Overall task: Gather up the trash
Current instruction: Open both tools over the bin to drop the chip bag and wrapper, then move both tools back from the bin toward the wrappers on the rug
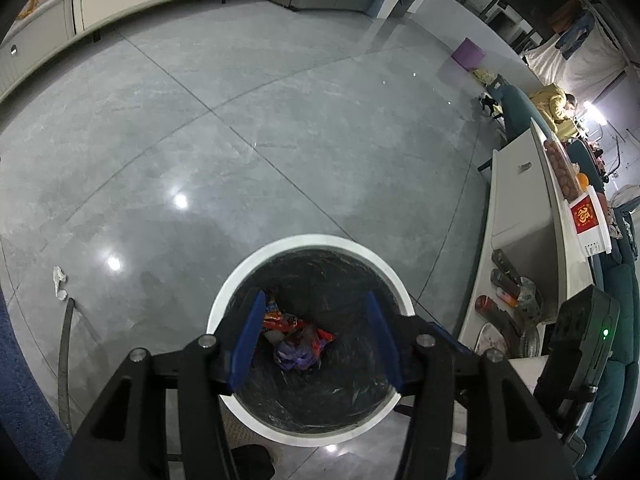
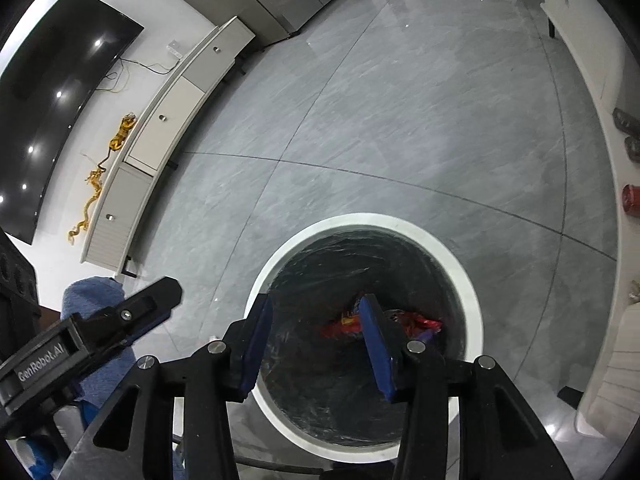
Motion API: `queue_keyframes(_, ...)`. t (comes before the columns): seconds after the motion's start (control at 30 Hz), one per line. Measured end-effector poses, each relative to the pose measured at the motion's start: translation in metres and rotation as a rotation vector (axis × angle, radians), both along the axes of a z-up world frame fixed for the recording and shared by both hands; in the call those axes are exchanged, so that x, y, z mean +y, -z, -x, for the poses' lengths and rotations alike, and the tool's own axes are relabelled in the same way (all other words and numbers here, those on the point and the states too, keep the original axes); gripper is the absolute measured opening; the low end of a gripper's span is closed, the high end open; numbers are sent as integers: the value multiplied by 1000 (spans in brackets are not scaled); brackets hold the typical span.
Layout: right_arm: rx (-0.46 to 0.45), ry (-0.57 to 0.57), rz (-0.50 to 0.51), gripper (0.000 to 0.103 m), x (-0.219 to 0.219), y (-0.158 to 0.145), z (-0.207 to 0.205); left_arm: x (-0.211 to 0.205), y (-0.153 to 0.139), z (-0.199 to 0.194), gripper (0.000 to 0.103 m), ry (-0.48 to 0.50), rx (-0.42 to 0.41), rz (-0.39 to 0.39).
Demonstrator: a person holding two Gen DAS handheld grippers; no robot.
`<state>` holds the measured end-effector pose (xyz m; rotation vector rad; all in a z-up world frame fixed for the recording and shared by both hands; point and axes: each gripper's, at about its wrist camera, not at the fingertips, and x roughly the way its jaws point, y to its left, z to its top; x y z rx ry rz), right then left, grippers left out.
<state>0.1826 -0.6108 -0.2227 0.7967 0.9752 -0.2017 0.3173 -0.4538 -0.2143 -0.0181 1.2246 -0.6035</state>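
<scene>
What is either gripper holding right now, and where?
Nothing. The left gripper and right gripper are both open and empty above the trash bin.

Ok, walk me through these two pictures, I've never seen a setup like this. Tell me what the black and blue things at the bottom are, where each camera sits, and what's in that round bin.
There is no robot here. A person holds two hand tools, each with a fisheye camera looking forward along its two blue-padded jaws. One picture comes from the left gripper, the other from the right gripper. Both hang above the same white trash can, which stands on a grey tiled floor and is lined with a black bag. Colourful snack wrappers lie at its bottom. Both jaws stand open and hold nothing. A crumpled white tissue lies on the floor off to the left.
</scene>
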Motion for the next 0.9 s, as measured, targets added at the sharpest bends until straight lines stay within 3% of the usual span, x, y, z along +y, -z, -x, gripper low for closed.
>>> queue_keyframes(0.33, -46, -30, 116, 43, 28, -53, 5, 36, -52, 23, 51, -122, -165, 2)
queue_keyframes(0.57, -111, -13, 185, 46, 64, -95, 29, 105, -108, 53, 51, -219, -294, 72)
queue_keyframes(0.9, -196, -83, 347, 47, 154, -162, 42, 210, -170, 97, 51, -366, -428, 57)
